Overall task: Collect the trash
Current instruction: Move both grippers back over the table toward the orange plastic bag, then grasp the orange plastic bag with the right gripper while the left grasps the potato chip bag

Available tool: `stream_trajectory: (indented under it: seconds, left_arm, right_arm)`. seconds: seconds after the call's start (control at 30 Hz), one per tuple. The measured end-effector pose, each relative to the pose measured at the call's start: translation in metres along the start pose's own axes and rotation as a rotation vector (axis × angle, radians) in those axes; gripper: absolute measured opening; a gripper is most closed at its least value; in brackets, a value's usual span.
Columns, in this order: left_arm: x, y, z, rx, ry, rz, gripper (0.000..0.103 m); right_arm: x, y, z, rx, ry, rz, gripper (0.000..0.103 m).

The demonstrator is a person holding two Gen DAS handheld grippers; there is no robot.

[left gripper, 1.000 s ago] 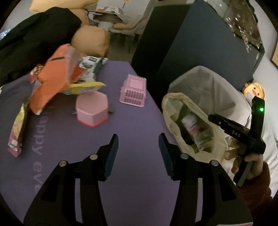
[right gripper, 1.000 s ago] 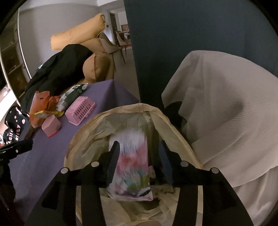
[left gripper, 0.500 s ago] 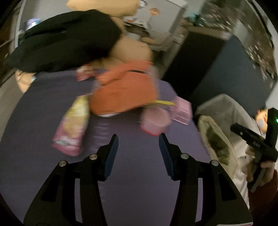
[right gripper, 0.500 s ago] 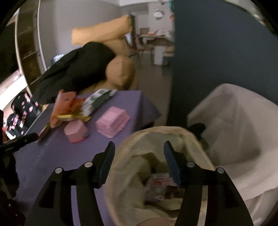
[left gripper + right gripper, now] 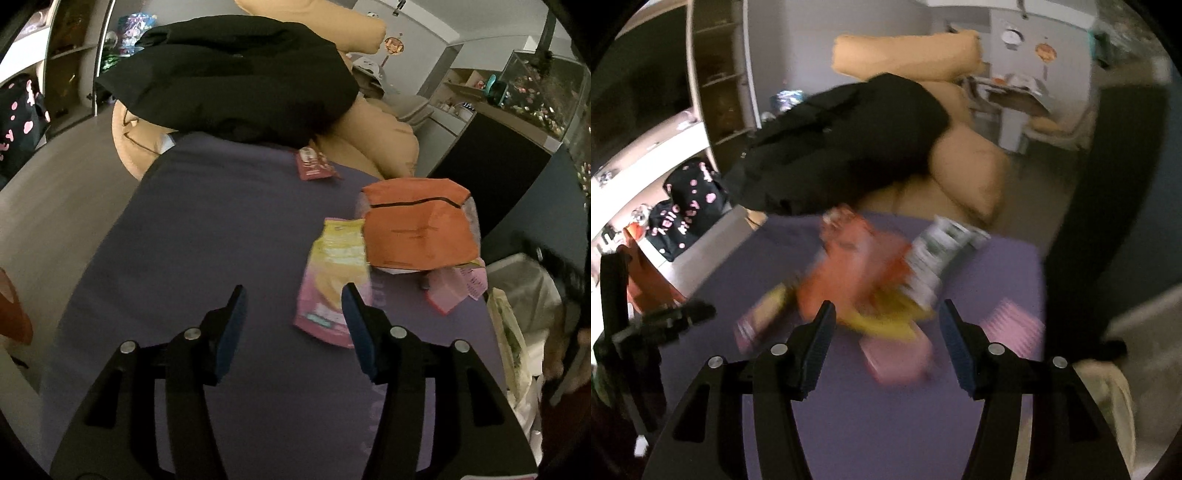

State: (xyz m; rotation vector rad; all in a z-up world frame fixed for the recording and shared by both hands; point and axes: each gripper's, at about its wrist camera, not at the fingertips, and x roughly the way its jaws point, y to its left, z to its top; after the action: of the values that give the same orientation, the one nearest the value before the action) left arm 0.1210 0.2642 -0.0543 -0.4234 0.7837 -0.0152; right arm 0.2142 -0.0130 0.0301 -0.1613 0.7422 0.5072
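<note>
Trash lies on a purple table [image 5: 207, 236]: an orange bag [image 5: 417, 232], a pink-and-yellow snack pouch [image 5: 332, 280] and a small red packet [image 5: 314, 168]. My left gripper [image 5: 291, 306] hovers over the table just left of the pouch; its jaws are opening with nothing between them. The beige trash bag [image 5: 511, 339] hangs at the table's right edge. In the blurred right wrist view, my right gripper [image 5: 884, 323] is open and empty above the orange bag [image 5: 857, 273], a black-and-white carton [image 5: 934, 254] and a pink box [image 5: 897, 354].
A black jacket [image 5: 229, 77] lies over tan cushions [image 5: 373, 147] behind the table. A pink basket [image 5: 1015, 328] sits on the table at right. Shelves [image 5: 720, 81] stand at left and a dark blue partition [image 5: 535, 192] at right. The left gripper's handle [image 5: 646, 328] shows at left.
Both grippers swung left from the trash bag toward the table's trash. The right gripper let the pink packet fall into the bag and opened wider. The left jaws spread a little.
</note>
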Motion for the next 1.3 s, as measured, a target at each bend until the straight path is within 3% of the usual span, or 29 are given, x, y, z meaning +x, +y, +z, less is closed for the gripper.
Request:
stream_trajectory:
  seconds: [0.23, 0.37, 0.43, 0.5, 0.7, 0.97, 1.3]
  left_arm:
    - [0.005, 0.019, 0.001, -0.022, 0.019, -0.011, 0.051]
    - [0.003, 0.028, 0.0, -0.043, 0.012, -0.022, 0.051]
    - [0.002, 0.032, -0.001, -0.057, 0.015, -0.028, 0.051]
    - [0.003, 0.034, -0.002, -0.062, 0.019, -0.034, 0.051]
    - [0.001, 0.031, -0.004, -0.062, 0.019, -0.042, 0.051]
    - [0.006, 0.017, -0.006, -0.037, 0.036, -0.053, 0.051]
    - [0.011, 0.004, -0.009, -0.022, 0.052, -0.093, 0.051]
  right_arm:
    - [0.054, 0.021, 0.043, -0.077, 0.045, -0.096, 0.055]
    - [0.077, 0.009, 0.044, -0.038, 0.15, -0.116, 0.052]
    - [0.079, 0.0, 0.036, -0.007, 0.19, -0.069, 0.041]
    - [0.078, -0.004, 0.027, 0.014, 0.222, -0.029, 0.022]
    - [0.043, 0.003, 0.003, -0.071, 0.212, -0.05, 0.011]
    - [-0.038, -0.023, -0.014, 0.034, 0.08, -0.071, 0.009]
    - [-0.071, -0.046, -0.071, 0.16, 0.069, -0.052, 0.009]
